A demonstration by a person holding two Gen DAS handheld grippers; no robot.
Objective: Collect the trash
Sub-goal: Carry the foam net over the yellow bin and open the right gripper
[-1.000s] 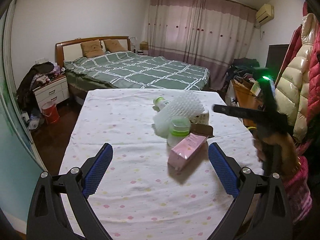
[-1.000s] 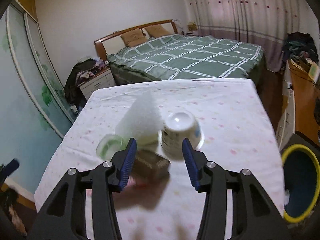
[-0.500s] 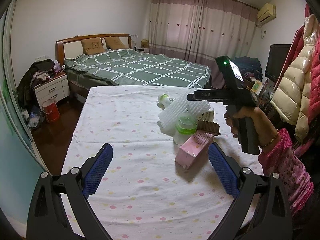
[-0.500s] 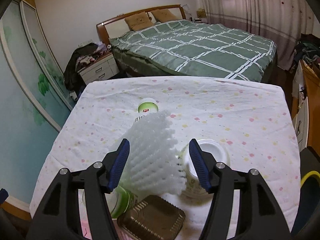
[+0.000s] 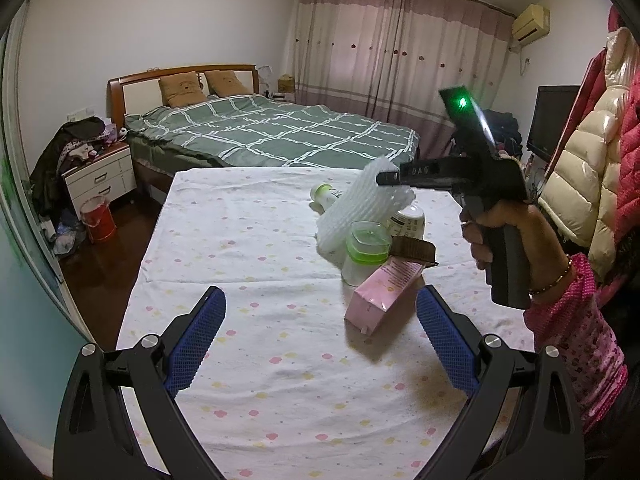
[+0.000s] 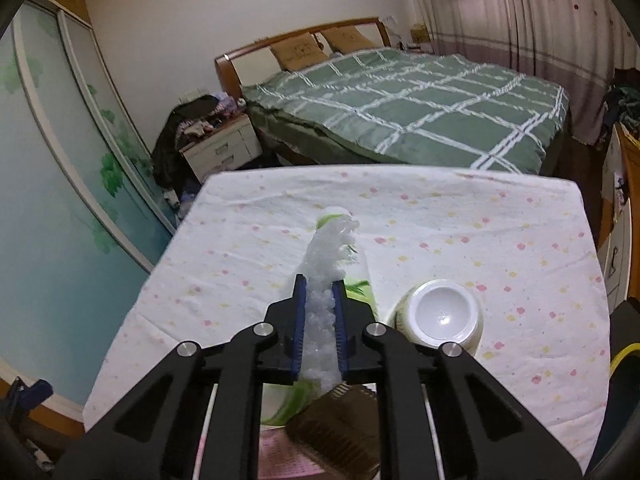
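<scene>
now right claw (image 6: 320, 300) (angled down) pinches foam net (image 6: 326, 264).

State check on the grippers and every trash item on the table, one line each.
right gripper: jaws have just closed, shut on the foam net.
left gripper: jaws open, nothing between them.
foam net: pinched flat, tilted up off the pile.
green-capped bottle: lying on its side.
white jar: on its side, no lid visible.
green-lidded container: upright, lid on.
pink box: propped at a tilt.
brown tray: resting atop the pink box.
</scene>
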